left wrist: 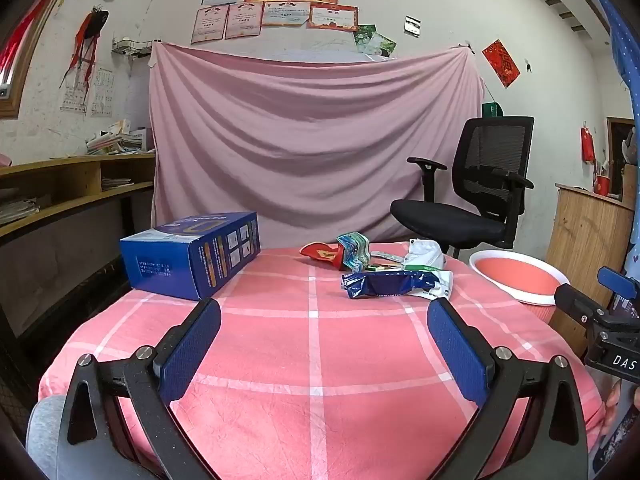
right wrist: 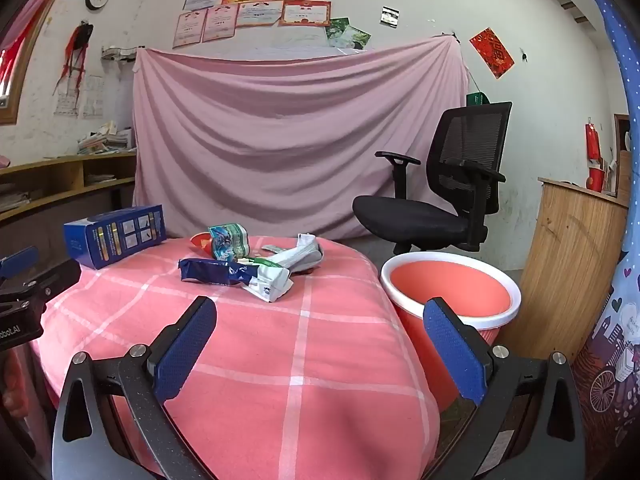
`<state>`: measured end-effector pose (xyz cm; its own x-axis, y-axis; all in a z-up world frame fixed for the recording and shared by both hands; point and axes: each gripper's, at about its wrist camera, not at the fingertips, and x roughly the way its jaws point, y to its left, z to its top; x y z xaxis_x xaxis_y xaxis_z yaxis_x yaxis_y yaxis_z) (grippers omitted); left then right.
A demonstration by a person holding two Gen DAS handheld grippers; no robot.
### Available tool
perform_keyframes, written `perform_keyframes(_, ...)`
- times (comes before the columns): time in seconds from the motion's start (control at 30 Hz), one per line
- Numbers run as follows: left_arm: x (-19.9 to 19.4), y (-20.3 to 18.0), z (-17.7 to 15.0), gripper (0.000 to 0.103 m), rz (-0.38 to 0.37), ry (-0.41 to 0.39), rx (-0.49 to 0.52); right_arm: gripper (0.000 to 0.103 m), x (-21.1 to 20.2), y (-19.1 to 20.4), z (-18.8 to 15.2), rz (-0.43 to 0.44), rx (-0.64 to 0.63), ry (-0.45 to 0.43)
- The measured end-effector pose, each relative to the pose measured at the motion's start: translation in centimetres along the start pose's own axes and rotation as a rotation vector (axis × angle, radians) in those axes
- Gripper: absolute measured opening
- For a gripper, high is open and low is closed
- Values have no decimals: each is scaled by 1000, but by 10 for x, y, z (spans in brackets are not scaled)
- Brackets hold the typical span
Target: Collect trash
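Several crumpled wrappers make up my trash pile on the pink checked tablecloth [left wrist: 316, 344]: a dark blue foil wrapper [left wrist: 384, 285] nearest me, flattened and creased, with a white pouch [left wrist: 424, 258] behind it, a teal printed packet [left wrist: 354, 254] standing on edge, and a red wrapper [left wrist: 320, 254] at the far side. They touch or overlap one another.

My left gripper [left wrist: 324, 314] is spread wide, nothing between its blue pads [left wrist: 188, 354]; the blue foil wrapper lies just ahead of it, a little right of centre and near the right fingertip. My right gripper [right wrist: 320, 314] is equally wide open and empty, with the pile ahead and left of centre, the foil wrapper [right wrist: 216, 272] closest.

A blue carton [left wrist: 192, 254] sits at the table's far left corner, apart from the pile.

From the right wrist I see the whole red bin with a white rim [right wrist: 450, 292] standing beside the table's right edge; the left wrist catches only part of its rim [left wrist: 520, 276]. Each camera shows the other gripper at its frame edge. A black office chair [right wrist: 436, 200] stands behind.
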<state>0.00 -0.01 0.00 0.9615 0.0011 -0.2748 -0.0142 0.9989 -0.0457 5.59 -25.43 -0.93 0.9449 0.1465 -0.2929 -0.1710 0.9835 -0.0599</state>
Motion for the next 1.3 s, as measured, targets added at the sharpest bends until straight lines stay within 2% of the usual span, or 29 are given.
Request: perform_keyframes(1.3,0,-1,1,101,-1,2,0,103,-1,1,-1,1,3,-3)
